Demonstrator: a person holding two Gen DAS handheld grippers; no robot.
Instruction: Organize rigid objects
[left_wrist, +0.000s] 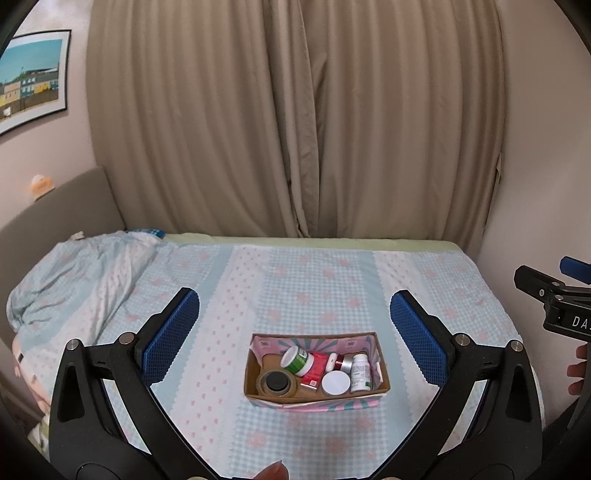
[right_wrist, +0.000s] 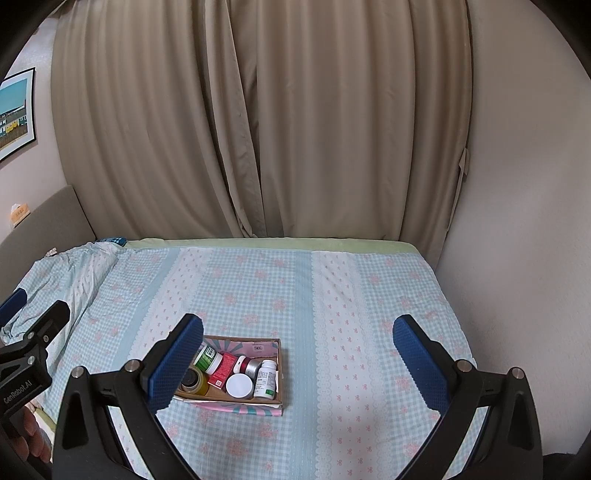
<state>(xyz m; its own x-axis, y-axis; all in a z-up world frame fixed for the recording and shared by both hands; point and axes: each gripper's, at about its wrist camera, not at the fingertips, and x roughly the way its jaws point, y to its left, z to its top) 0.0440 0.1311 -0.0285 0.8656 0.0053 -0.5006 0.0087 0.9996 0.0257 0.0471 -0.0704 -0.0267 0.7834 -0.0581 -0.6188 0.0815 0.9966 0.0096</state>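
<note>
A small open cardboard box (left_wrist: 255, 369) (right_wrist: 279, 365) sits on the bed. In it lie a roll of tape (left_wrist: 277, 384) (right_wrist: 194, 382), a green-labelled jar (left_wrist: 297, 360) (right_wrist: 208, 358), a red packet (left_wrist: 316, 371) (right_wrist: 221, 373), a white round lid (left_wrist: 335, 383) (right_wrist: 239, 386), a silver and red jar (left_wrist: 341, 362) (right_wrist: 248, 366) and a white bottle (left_wrist: 360, 373) (right_wrist: 266, 378). My left gripper (left_wrist: 295, 339) is open above and in front of the box, holding nothing. My right gripper (right_wrist: 297, 362) is open too, its left finger (right_wrist: 177, 365) covering the box's left end.
The bed (left_wrist: 303, 280) carries a light blue and pink patterned sheet, with a rumpled pillow (left_wrist: 74, 273) at the left. Beige curtains (left_wrist: 295, 118) hang behind it and a wall (right_wrist: 517, 221) stands to the right. A framed picture (left_wrist: 31, 77) hangs on the left.
</note>
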